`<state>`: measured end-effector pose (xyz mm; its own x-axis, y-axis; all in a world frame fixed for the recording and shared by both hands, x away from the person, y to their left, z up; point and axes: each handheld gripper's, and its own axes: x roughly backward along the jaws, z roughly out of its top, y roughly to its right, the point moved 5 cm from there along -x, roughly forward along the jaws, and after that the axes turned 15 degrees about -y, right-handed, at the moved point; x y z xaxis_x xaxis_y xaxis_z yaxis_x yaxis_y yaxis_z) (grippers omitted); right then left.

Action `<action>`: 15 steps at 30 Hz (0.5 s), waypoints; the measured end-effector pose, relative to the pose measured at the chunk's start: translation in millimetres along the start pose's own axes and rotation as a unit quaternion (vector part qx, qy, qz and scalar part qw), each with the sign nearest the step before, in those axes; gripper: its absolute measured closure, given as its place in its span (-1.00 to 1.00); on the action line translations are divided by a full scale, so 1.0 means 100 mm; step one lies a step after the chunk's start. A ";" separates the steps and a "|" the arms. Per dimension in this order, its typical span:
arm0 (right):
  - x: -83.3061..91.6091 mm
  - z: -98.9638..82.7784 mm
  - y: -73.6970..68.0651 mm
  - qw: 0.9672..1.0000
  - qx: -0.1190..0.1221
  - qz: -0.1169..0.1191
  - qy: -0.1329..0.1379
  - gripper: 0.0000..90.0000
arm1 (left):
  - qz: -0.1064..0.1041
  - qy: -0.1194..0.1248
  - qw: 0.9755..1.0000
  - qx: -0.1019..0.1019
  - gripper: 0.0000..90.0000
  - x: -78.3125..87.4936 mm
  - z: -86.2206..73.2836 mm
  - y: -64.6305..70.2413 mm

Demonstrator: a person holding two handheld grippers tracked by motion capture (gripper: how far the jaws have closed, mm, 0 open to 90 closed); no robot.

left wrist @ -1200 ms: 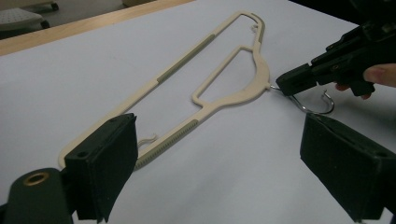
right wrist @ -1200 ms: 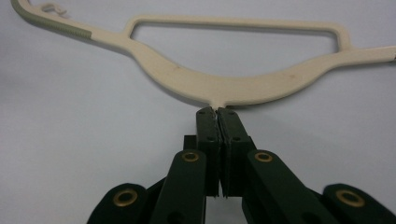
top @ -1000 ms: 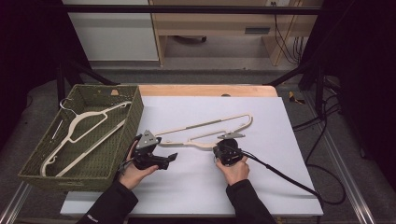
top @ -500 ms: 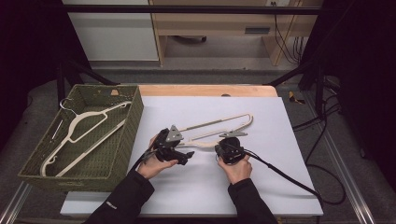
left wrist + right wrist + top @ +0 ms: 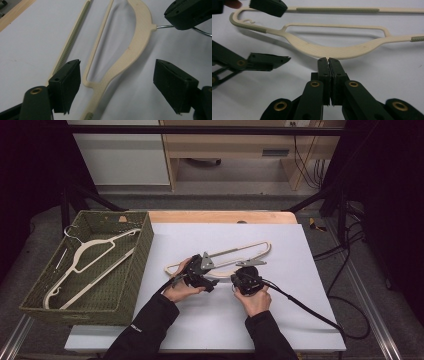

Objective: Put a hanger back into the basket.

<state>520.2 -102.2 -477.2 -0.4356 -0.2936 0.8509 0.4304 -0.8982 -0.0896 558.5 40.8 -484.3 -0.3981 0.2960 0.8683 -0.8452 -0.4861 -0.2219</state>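
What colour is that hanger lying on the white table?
Cream, with ribbed grey-green grip strips; the hanger shows best in the right gripper view.

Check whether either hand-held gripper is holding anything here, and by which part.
The right hand-held gripper is shut on the metal hook of the cream plastic hanger on the table. The left hand-held gripper is open, straddling the hanger's shoulder, holding nothing.

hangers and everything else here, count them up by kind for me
Cream plastic hangers: 2, one on the white table, one in the basket
Green woven baskets: 1
Black handheld grippers: 2, left gripper, right gripper
Total: 5
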 end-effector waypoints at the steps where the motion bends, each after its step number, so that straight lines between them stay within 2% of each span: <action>1: 0.01 0.00 0.00 1.000 0.000 0.001 0.001 0.98 | 0.001 0.001 1.000 -0.005 -0.46 -0.02 0.02 0.01; 3: 0.03 0.01 0.01 1.000 -0.003 0.002 0.000 0.98 | -0.002 0.003 1.000 -0.009 -0.38 -0.05 0.06 0.03; 8: 0.05 0.02 0.01 1.000 -0.004 0.002 -0.001 0.98 | 0.011 -0.005 1.000 -0.026 -0.24 -0.14 0.13 0.08; 11: 0.06 0.02 0.01 1.000 -0.001 -0.001 0.000 0.98 | 0.013 -0.001 0.999 -0.039 -0.14 -0.18 0.17 0.10; 15: 0.08 0.03 0.00 1.000 0.002 -0.006 -0.001 0.98 | 0.017 0.002 0.999 -0.044 0.05 -0.21 0.21 0.11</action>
<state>519.5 -103.8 -468.3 -0.4400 -0.2822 0.8525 0.4286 -0.9002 -0.0768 565.1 12.0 -495.6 -0.4278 0.2845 0.8580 -0.8593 -0.4223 -0.2884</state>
